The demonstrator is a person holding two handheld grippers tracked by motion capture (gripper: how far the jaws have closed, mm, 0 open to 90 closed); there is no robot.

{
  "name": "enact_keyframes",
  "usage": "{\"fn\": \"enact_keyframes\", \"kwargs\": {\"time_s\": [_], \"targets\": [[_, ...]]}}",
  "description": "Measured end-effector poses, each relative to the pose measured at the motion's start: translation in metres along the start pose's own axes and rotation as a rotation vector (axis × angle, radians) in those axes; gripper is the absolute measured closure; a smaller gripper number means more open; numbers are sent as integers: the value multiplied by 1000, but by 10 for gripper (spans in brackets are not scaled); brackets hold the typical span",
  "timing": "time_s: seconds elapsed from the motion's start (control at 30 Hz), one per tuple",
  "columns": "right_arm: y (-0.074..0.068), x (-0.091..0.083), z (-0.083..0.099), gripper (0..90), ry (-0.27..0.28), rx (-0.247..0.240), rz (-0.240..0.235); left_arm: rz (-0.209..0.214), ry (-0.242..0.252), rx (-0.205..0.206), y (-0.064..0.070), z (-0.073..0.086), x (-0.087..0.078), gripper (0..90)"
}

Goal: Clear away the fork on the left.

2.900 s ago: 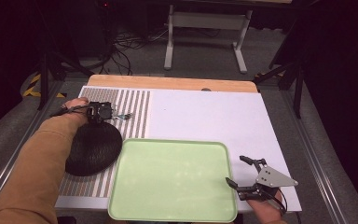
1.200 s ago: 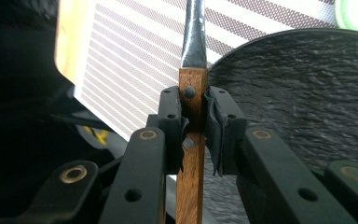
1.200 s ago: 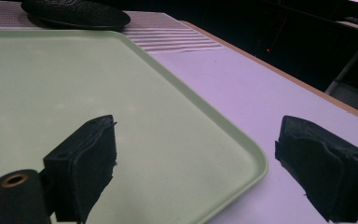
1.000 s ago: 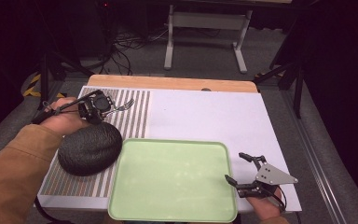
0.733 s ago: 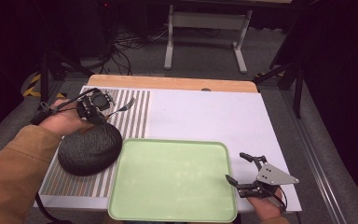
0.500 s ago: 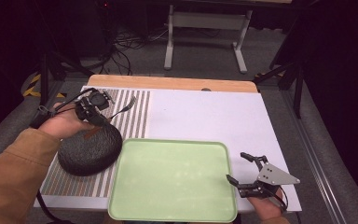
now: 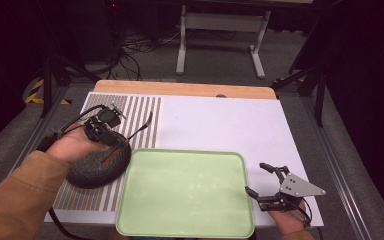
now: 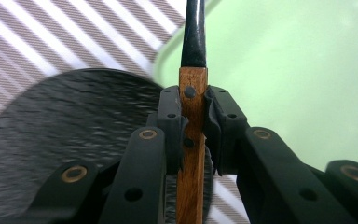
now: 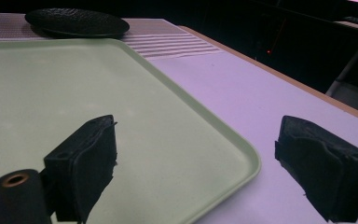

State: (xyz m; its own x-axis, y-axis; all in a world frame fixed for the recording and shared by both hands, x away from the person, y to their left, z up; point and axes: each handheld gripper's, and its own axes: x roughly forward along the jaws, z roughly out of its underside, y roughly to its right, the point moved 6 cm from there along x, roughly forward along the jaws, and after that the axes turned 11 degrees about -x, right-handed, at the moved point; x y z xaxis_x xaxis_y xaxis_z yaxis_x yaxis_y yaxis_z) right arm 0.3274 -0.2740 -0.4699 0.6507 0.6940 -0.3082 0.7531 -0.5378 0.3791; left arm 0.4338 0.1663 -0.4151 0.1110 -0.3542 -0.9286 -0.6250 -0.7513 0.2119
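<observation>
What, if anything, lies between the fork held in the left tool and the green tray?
Nothing visible does. The left tool is shut on the fork by its wooden handle, above the edge of the black plate. The green tray sits right beside that plate, its surface bare.

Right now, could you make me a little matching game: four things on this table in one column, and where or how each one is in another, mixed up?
Things:
1. fork
2. tray
3. dark plate
4. right gripper

States:
A. lies on the striped mat
B. pale green, nothing on it
C. open, beside the tray's right edge
D. clamped by its wooden handle in the left gripper

Pairs: 1-D, 2-B, 3-A, 4-C
</observation>
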Motion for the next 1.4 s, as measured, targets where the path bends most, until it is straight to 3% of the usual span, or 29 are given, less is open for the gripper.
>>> {"fn": "enact_keyframes", "kwargs": {"time_s": [0.37, 0.57, 0.8, 1.03, 1.4], "targets": [[5, -1, -1, 129, 30, 15, -10, 89, -8, 3, 32, 14, 20, 771], [7, -2, -2, 129, 48, 20, -8, 123, -31, -12, 44, 22, 34, 771], [6, 1, -3, 129, 48, 14, -17, 145, -43, -1, 59, 31, 48, 772], [5, 1, -4, 129, 51, 13, -19, 150, -75, 22, 71, 37, 61, 772], [5, 1, -3, 129, 53, 19, -22, 125, -111, 13, 80, 43, 76, 771]]}}
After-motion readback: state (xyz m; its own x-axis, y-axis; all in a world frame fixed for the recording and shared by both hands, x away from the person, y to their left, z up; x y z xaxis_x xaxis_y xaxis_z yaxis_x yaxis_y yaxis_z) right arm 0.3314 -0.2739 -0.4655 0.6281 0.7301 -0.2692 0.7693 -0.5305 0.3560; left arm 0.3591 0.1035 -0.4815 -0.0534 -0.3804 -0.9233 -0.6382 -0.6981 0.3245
